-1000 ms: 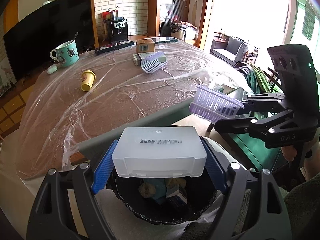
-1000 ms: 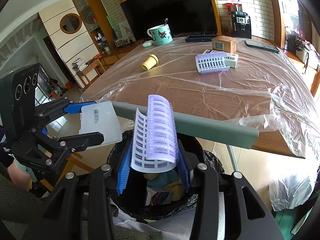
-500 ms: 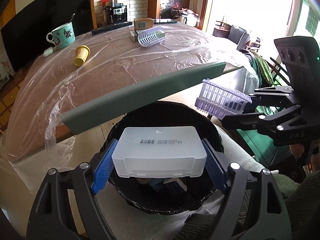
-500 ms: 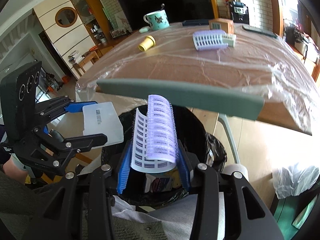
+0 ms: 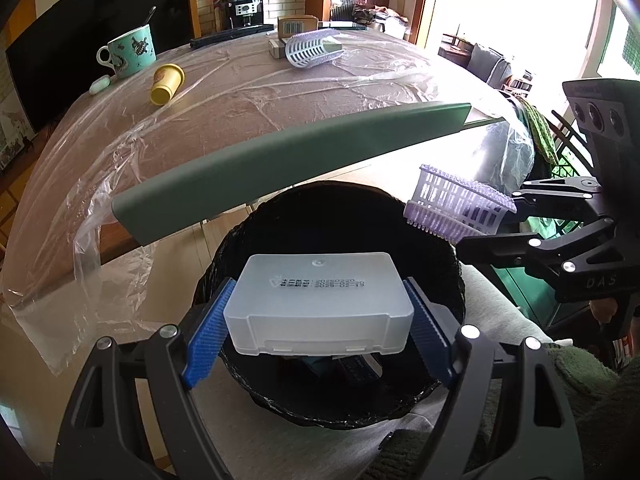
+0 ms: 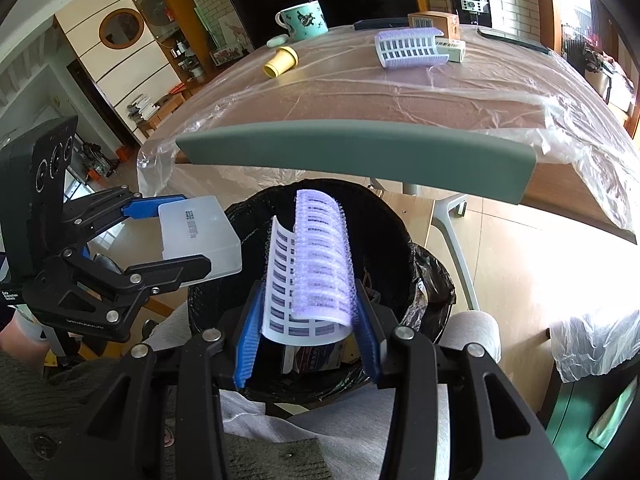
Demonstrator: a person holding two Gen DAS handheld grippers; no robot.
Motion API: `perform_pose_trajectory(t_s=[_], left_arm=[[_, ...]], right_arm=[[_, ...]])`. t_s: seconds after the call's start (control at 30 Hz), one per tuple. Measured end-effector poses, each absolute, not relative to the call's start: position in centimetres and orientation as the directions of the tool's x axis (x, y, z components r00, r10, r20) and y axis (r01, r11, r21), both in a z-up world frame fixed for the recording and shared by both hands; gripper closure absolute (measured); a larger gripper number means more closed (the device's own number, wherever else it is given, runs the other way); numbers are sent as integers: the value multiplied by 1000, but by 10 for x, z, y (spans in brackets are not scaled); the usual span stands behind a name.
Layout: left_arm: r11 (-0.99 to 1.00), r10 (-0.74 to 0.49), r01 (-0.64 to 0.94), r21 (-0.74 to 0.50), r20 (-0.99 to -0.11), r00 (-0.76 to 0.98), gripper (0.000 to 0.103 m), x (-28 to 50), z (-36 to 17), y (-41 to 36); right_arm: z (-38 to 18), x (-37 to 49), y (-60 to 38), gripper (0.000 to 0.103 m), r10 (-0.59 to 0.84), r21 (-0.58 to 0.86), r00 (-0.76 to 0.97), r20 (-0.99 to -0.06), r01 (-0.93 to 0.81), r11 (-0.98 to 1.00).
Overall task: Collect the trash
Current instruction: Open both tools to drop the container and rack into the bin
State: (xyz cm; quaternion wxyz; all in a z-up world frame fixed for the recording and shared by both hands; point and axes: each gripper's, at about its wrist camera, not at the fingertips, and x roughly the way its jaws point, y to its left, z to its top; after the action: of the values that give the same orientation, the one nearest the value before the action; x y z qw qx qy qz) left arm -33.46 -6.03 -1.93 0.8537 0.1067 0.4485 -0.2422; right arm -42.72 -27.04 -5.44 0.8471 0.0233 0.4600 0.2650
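Nearest, left gripper (image 5: 318, 326) clamped on a frosted plastic box (image 5: 318, 300), right gripper (image 6: 306, 330) clamped on a purple hair roller (image 6: 316, 272), both held over the black-lined trash bin (image 5: 448, 280). Beyond, near the table's (image 5: 240, 120) far edge: yellow cup (image 5: 167, 83), second roller (image 5: 312, 46), mug (image 5: 130, 52).

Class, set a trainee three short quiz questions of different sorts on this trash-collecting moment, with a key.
1. True or false: the left gripper holds the frosted white plastic box above the black-lined trash bin.
2. What does the right gripper hold?
A. yellow paper cup
B. purple bristled hair roller
C. teal mug
3. Fill in: a yellow paper cup lies on its ____ on the plastic-covered table.

Key: 1 true; 2 B, the purple bristled hair roller; 3 side.
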Motion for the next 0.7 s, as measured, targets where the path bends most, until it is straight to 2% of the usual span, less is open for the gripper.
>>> perform_pose_trajectory(t_s=[0.7], left_arm=[[868, -249, 496, 4, -861, 443, 21, -315, -46, -64]], right_arm=[[-74, -409, -247, 61, 404, 211, 415, -815, -437, 875]])
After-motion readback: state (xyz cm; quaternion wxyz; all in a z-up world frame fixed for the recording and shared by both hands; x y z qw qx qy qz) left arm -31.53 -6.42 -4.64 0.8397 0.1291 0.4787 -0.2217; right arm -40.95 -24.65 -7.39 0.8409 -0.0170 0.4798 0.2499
